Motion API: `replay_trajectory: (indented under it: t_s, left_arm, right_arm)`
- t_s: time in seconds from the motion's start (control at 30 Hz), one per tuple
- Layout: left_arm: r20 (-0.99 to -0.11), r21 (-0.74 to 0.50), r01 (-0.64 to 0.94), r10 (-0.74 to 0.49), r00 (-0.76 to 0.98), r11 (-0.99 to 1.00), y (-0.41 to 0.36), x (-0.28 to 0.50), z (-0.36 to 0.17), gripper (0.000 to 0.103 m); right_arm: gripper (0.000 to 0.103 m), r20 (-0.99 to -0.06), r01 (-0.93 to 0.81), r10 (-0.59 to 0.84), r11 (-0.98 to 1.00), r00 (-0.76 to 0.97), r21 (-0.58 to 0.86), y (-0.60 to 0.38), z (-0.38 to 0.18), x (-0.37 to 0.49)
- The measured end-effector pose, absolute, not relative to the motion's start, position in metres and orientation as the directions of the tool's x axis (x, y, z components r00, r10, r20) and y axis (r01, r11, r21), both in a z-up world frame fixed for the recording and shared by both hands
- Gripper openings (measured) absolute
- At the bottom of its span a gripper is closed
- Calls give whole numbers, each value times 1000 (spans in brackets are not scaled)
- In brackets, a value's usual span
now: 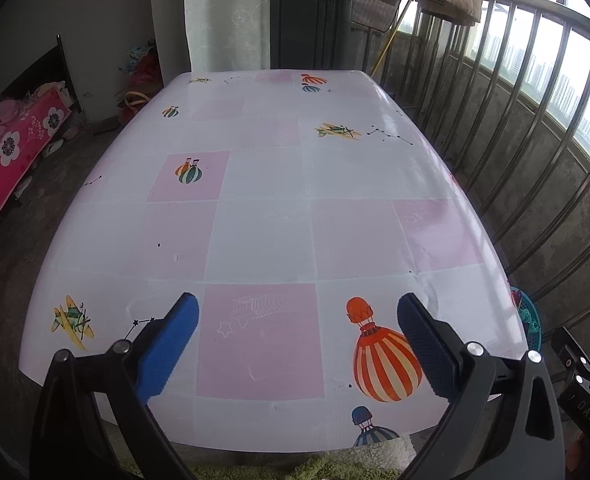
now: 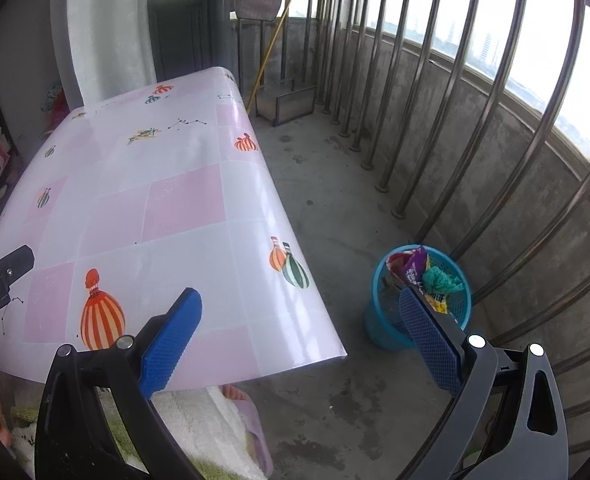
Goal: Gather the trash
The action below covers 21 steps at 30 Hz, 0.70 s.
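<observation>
Trash (image 2: 423, 272): wrappers piled in blue mesh bin (image 2: 379, 320) on concrete floor, right of bench (image 2: 175, 200). Right tongs (image 2: 301, 320) wide, holding nothing, near bin. Left tongs (image 1: 297, 330) wide, nothing held, over bench.

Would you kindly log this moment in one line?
left gripper open, empty | right gripper open, empty | blue mesh plastic bin holds wrappers

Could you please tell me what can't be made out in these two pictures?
- Blue plastic mesh bin: right wrist view, right gripper finger covers its front; left wrist view, table edge hides most.
- Crumpled wrappers inside: print too small to read.
- Floor under the pink-and-white checked table: hidden by the tabletop.
</observation>
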<state>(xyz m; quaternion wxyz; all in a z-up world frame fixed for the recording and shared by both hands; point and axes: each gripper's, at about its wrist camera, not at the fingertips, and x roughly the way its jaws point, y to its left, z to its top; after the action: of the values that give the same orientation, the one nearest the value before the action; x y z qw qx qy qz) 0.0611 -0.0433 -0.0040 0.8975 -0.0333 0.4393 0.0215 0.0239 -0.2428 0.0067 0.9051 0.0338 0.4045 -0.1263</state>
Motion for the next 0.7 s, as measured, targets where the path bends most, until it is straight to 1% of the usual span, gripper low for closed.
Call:
replay_trajectory:
  t_s: [0.2,0.43,0.7]
  left_arm:
    - [-797,-32,-32,-6,604,999,-58,61,-6,97]
    - [-799,-27,-10,-16,601,1000,-63,63,-7,97]
    - [-796,-13,15,-19,606,1000,-69,60,-6,97]
  right_arm:
    - [95,-744,298,-233,953,626,-48,-255,5,17]
    - [95,-748,307,-242,950,618,-54,-261,4,10]
    - [95,-751,281,-214,959,625,-40,-264,3,7]
